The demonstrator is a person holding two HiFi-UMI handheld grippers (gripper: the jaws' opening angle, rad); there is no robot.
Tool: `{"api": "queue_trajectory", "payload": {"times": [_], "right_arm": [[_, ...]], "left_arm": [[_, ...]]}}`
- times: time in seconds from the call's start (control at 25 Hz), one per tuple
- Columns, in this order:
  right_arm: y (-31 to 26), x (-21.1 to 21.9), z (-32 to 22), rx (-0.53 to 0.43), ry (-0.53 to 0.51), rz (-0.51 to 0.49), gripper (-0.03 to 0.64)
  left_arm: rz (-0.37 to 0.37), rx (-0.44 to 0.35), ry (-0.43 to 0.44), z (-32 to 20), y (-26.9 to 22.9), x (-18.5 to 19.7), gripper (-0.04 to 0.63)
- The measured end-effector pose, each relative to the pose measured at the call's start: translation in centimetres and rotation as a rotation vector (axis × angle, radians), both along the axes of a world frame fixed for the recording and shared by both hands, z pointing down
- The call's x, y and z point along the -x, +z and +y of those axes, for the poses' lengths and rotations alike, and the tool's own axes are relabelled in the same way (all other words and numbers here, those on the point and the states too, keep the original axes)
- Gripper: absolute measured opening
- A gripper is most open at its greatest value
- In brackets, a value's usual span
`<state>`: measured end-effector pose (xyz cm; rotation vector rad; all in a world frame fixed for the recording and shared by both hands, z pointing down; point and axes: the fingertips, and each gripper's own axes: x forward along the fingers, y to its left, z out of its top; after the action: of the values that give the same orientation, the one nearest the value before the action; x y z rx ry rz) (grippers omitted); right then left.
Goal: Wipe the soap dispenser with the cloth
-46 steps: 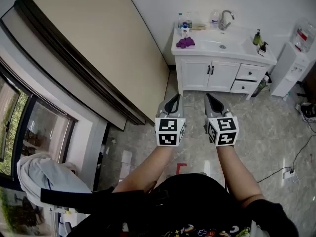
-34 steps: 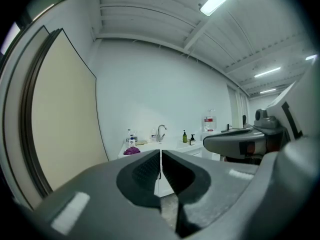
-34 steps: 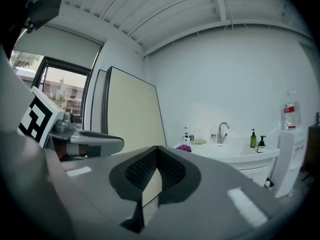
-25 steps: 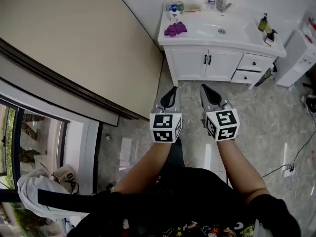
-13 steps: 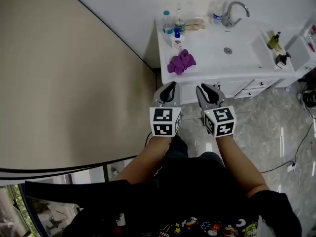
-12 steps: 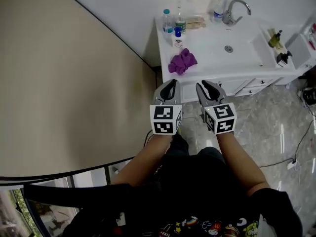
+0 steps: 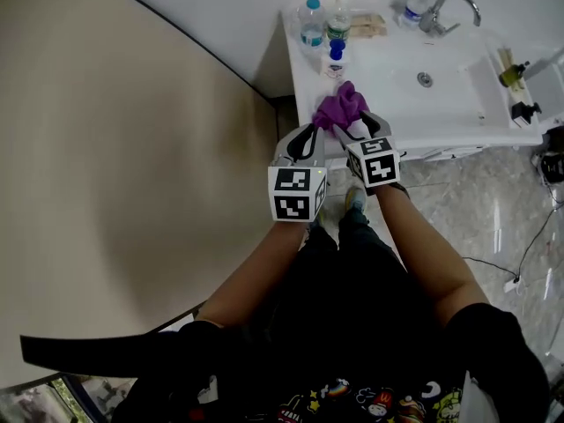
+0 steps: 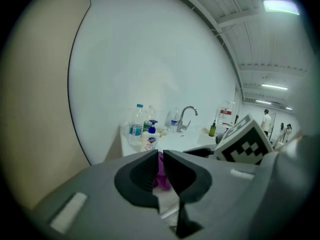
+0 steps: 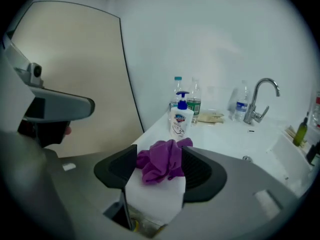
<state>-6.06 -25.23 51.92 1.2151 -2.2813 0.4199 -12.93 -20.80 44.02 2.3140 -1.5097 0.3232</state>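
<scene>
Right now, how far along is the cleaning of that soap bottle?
Barely begun. Done: both grippers are at the white counter. In hand: the right gripper has just been opening its jaws, with the purple cloth between them, not yet pinched; the left gripper is shut, empty. Left: grip the cloth and wipe the soap dispenser, standing untouched behind it.

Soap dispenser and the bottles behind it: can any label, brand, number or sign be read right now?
No text reads clearly anywhere.
Soap dispenser: blue and red logo, too blurred to read.
Water bottles: labels too small to read.
Red-and-white sign in the background: too small to read.
</scene>
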Motion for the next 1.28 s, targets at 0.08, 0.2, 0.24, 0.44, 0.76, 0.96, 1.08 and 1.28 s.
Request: {"api": "queue_trajectory", "payload": {"times": [0.08, 0.2, 0.24, 0.44, 0.76, 0.96, 1.08, 1.28], "right_arm": [[1.9, 0.5, -1.6, 0.043, -0.016, 0.041, 0.302], [4.8, 1.1, -3.7, 0.131, -0.037, 0.086, 0.327], [5.5, 1.3, -4.4, 0.153, -0.047, 0.099, 0.325], [8.1, 1.6, -6.5, 0.240, -0.097, 0.180, 0.298], [8.1, 1.2, -7.9, 0.215, -0.130, 0.174, 0.141], [2.1, 1.0, -10.1, 0.073, -0.094, 0.071, 0.132], [-2.4, 1.5, -11.1, -0.030, -0.109, 0.031, 0.130], [-4.5, 2.3, -11.9, -0.078, -0.122, 0.012, 0.132]], "left_arm": [[-0.008, 0.019, -0.016, -0.9, 0.6, 0.1, 0.129], [-0.023, 0.057, -0.043, -2.6, 1.8, 0.5, 0.140], [-0.026, 0.067, -0.050, -3.2, 2.1, 0.6, 0.140], [-0.042, 0.104, -0.078, -5.6, 3.2, 0.9, 0.143], [-0.046, 0.143, -0.093, -7.7, 4.3, 1.0, 0.143], [-0.036, 0.146, -0.090, -8.7, 4.5, 0.6, 0.143], [-0.031, 0.135, -0.088, -9.3, 4.0, 0.5, 0.143], [-0.030, 0.121, -0.096, -10.0, 3.0, 0.6, 0.143]]}}
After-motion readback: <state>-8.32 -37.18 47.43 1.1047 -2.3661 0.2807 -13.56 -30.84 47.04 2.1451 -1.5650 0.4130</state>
